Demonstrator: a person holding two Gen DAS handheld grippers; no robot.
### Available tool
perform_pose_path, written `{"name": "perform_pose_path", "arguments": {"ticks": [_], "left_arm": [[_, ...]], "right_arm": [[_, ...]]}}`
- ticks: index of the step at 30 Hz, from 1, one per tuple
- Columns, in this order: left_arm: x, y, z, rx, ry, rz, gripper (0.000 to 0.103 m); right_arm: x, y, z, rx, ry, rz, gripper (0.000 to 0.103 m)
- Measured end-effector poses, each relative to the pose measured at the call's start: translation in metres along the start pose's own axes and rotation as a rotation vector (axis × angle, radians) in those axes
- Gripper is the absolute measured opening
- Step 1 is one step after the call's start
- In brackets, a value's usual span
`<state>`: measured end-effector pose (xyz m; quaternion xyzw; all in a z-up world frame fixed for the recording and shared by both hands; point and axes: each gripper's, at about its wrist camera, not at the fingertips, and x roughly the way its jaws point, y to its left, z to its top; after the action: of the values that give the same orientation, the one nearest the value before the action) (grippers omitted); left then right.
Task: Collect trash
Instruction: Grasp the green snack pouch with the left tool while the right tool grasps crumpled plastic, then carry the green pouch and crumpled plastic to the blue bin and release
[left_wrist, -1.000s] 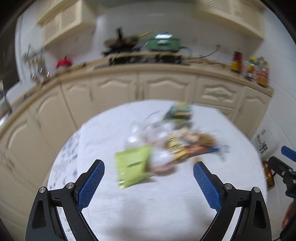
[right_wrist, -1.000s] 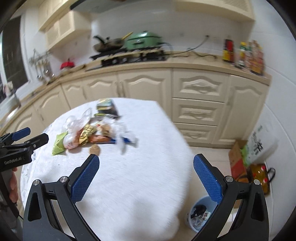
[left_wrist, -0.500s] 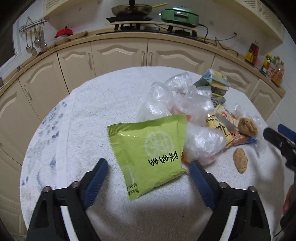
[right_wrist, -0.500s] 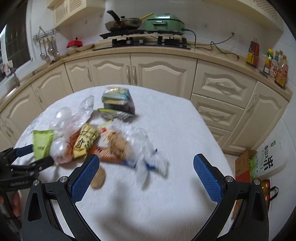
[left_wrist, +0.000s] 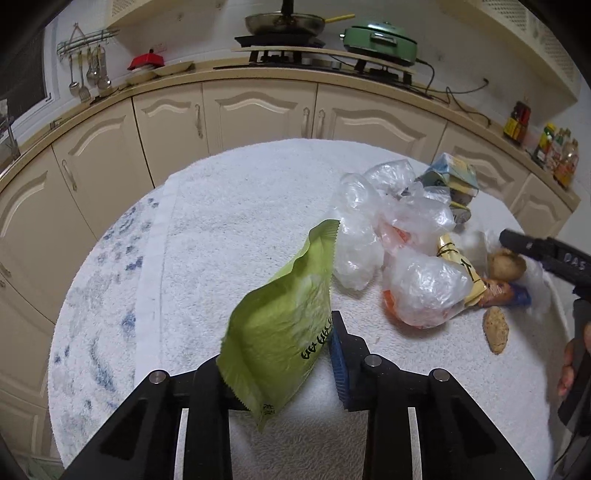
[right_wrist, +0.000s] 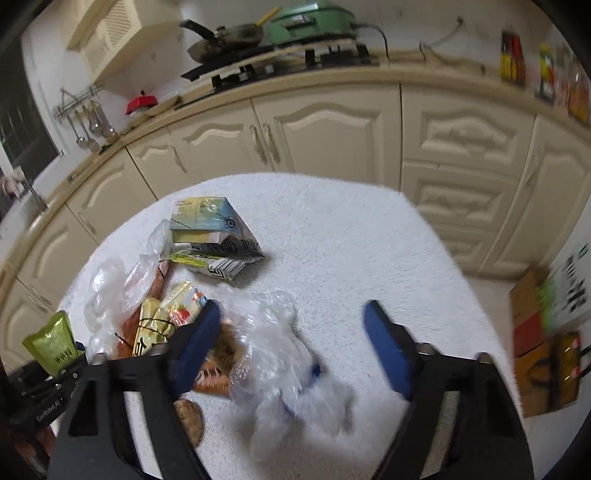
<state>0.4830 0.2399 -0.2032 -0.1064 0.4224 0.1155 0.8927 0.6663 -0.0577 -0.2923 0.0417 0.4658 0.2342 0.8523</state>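
My left gripper (left_wrist: 284, 354) is shut on a green snack packet (left_wrist: 284, 317) and holds it tilted up off the white table (left_wrist: 229, 206); the packet also shows at the left of the right wrist view (right_wrist: 51, 343). A heap of trash lies to its right: clear plastic bags (left_wrist: 399, 221), a yellow wrapper (left_wrist: 461, 266), a flattened carton (left_wrist: 454, 173) and a brown cookie (left_wrist: 496, 330). My right gripper (right_wrist: 295, 339) is open above a crumpled clear bag (right_wrist: 280, 347), with its jaws on either side of it.
Cream kitchen cabinets (left_wrist: 258, 110) curve behind the table, with a stove, pan and green cooker on the counter (left_wrist: 376, 37). Cardboard boxes and bags (right_wrist: 546, 332) stand on the floor right of the table. The carton (right_wrist: 214, 236) lies toward the table's far side.
My left gripper closed on the green packet and lifted it off the table. My right gripper moved down and in over the clear bag, its jaws narrower than before.
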Motion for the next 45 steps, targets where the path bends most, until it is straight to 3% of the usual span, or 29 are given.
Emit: {"name": "perform_pose_path", "arguments": {"ticks": [3, 8, 12, 15, 22, 31, 38, 45], "left_arm": [[-0.015, 0.004, -0.003, -0.002, -0.021, -0.004, 0.027], [-0.04, 0.008, -0.01, 0.0, -0.056, -0.012, 0.027], [-0.059, 0.004, -0.02, 0.015, -0.073, -0.025, 0.027], [-0.072, -0.006, -0.028, 0.038, -0.08, -0.042, 0.027], [-0.095, -0.044, -0.046, 0.071, -0.095, -0.084, 0.027], [-0.126, -0.1, -0.058, 0.156, -0.116, -0.172, 0.027], [-0.135, -0.171, -0.06, 0.259, -0.125, -0.215, 0.027], [-0.112, -0.291, -0.069, 0.428, -0.069, -0.301, 0.027]], "right_arm": [[-0.003, 0.002, -0.009, -0.006, 0.007, 0.051, 0.065], [-0.017, 0.021, -0.028, -0.07, 0.013, 0.046, 0.062], [-0.032, 0.031, -0.048, -0.096, -0.005, 0.053, 0.037], [-0.044, 0.03, -0.061, -0.086, -0.03, 0.059, 0.025], [-0.059, 0.02, -0.091, -0.071, -0.019, 0.058, 0.024], [-0.122, -0.004, -0.106, -0.022, -0.174, 0.12, 0.02], [-0.173, -0.053, -0.125, 0.05, -0.263, 0.121, 0.02], [-0.217, -0.141, -0.161, 0.178, -0.327, 0.042, 0.02]]}}
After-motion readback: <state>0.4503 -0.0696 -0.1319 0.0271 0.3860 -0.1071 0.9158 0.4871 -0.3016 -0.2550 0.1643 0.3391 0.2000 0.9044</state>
